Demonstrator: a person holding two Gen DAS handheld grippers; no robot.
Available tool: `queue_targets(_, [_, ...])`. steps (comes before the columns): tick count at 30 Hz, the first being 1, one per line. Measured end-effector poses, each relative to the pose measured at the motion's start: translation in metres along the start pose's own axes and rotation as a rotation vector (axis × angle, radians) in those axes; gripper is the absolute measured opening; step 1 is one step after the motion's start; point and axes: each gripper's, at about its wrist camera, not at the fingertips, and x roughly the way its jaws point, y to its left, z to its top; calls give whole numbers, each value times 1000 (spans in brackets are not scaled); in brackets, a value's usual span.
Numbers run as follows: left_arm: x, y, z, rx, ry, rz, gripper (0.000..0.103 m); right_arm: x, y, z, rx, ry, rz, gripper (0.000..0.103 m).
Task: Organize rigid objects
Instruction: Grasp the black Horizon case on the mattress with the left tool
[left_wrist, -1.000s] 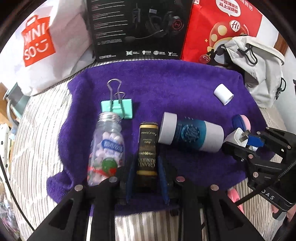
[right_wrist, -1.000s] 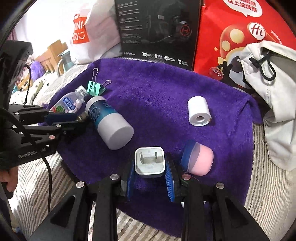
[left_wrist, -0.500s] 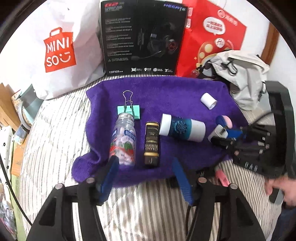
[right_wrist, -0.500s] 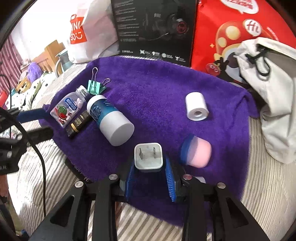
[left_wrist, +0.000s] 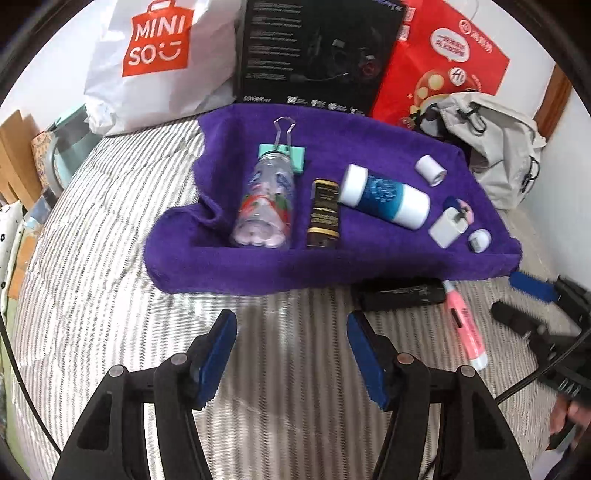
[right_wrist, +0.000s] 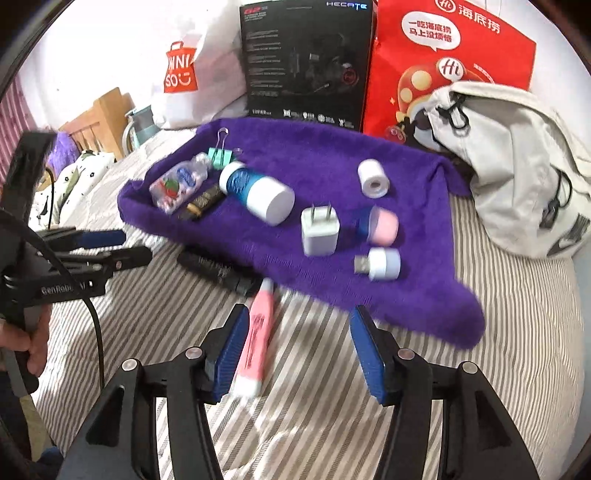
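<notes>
On the purple towel (left_wrist: 258, 266) lie a green binder clip (left_wrist: 282, 155), a candy bottle (left_wrist: 267, 203), a dark box (left_wrist: 325, 212), a blue-and-white cylinder (left_wrist: 384, 197), a white roll (left_wrist: 430, 170), a white charger (right_wrist: 319, 230), a pink cap (right_wrist: 380, 225) and a small USB light (right_wrist: 380, 263). In front of the towel, on the bed, rest a black tube (right_wrist: 221, 273) and a pink highlighter (right_wrist: 255, 339). My left gripper (left_wrist: 290, 332) is open and empty above the bedsheet. My right gripper (right_wrist: 297, 332) is open, its left finger beside the highlighter.
A white shopping bag (left_wrist: 155, 62), a black headset box (left_wrist: 314, 55) and a red bag (left_wrist: 443, 62) stand behind the towel. A grey backpack (right_wrist: 517, 177) lies at the right. A hand (right_wrist: 33, 343) holds the left gripper's handle.
The left gripper let go of the dark box, opened and drew back off the towel. The right gripper released the charger, opened and drew back too.
</notes>
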Motion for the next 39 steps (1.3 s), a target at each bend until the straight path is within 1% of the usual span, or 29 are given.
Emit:
queue_targets(3, [-3,-12,-3,24,-18,-22,60,-3,-2,-15,42,8,16,57])
queue_targets(9, [4,-43,-1,36,-6,-44,60,-12,-23,-45,110,38,21,57])
queue_targets(13, [9,-64,1,30,-13,-10,60,-26,-47,-66,151,43,5,57])
queue_targets(17, [13,-80,2,17,-33,29,60,-40,-72,-83,206,31,29,57])
queue_targets(19, [16,-87,2,24,-28,49,60,-41,-77,-87,213,30,38,57])
queue_targets(22, [20,-96,2,29,-22,56,60,-39,-80,-88,210,26,54,57])
queue_targets(26, [23,-107,3,53,-17,79,60,-34,-80,-86,205,22,85,57])
queue_targets(29, [26,-113,7,51,-19,98,60,-31,-79,-86,200,22,103,57])
queue_targets(32, [31,-118,10,55,-16,139,61,-29,-77,-88,194,29,110,57])
queue_targets(35, [30,-118,9,61,-36,190,62,-29,-75,-89,184,28,108,57])
queue_targets(36, [31,-115,8,65,-32,196,63,-29,-75,-90,183,28,109,57])
queue_targets(38, [29,-109,5,67,-31,175,65,-29,-75,-90,180,30,111,58])
queue_targets(39, [27,-107,3,67,-24,188,65,-29,-75,-90,177,30,109,59])
